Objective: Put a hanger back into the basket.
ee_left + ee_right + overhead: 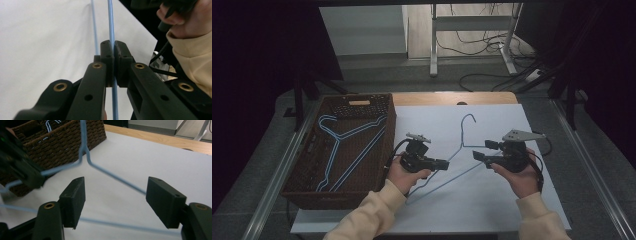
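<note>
High view showed the light-blue wire hanger (462,150) over the white sheet (512,200) on the tabletop, hook pointing away from the person, lower bar slanting toward the near left. Left tool (446,163) was clenched on one sloping arm of the hanger; in the left gripper view the blue wire (111,37) ran straight up between the two pressed-together pads (107,53), with a second strand just beside it to the left.

Right tool (477,155) stood released, jaws apart, just right of the hanger's neck. In the right gripper view one wire arm (117,180) crossed the gap between the spread pads (75,195) without touching either that I could tell; another strand passed below them.

Both tools were hand-held, cream sleeves (372,215) entering from the near edge.

Wicker basket (302,185) sat at the left of the tabletop, just beside the sheet, holding further hangers (337,145) of the same colour. Bare wooden edge (452,97) showed at the far side.
</note>
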### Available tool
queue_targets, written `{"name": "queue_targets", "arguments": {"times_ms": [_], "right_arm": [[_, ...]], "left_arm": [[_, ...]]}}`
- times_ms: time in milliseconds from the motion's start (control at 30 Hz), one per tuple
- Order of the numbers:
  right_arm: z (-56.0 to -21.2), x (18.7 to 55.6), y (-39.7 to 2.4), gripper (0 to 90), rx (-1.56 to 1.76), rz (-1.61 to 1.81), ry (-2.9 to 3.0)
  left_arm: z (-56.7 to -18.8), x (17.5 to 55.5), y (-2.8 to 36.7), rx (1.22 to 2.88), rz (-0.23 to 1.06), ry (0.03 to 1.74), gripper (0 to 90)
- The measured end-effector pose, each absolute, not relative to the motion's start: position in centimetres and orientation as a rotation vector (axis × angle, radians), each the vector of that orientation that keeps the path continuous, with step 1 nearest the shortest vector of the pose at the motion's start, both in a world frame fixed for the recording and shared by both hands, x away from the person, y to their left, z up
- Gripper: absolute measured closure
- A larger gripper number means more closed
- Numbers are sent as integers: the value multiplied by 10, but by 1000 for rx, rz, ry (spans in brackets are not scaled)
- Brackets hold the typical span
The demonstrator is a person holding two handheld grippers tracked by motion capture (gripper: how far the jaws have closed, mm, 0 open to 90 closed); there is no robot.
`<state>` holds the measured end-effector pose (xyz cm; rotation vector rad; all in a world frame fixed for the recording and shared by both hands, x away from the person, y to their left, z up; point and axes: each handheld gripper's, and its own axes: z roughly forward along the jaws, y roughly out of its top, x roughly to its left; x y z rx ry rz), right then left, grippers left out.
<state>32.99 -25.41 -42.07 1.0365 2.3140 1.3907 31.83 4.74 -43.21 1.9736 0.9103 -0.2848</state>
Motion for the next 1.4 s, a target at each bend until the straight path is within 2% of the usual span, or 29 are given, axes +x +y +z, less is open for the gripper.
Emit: {"name": "queue_targets", "arguments": {"times_ms": [400,700,1400], "right_arm": [[-422,318,-278,243,984,1432,2258],[-429,314,-290,234,1024,1401,2261],[-458,327,-284,164,1096,1236,2369]], "left_arm": [[-386,309,79,1928,-159,860,864],[-361,297,138,1844,-66,879,864],[-365,285,254,1702,34,969,864]]}}
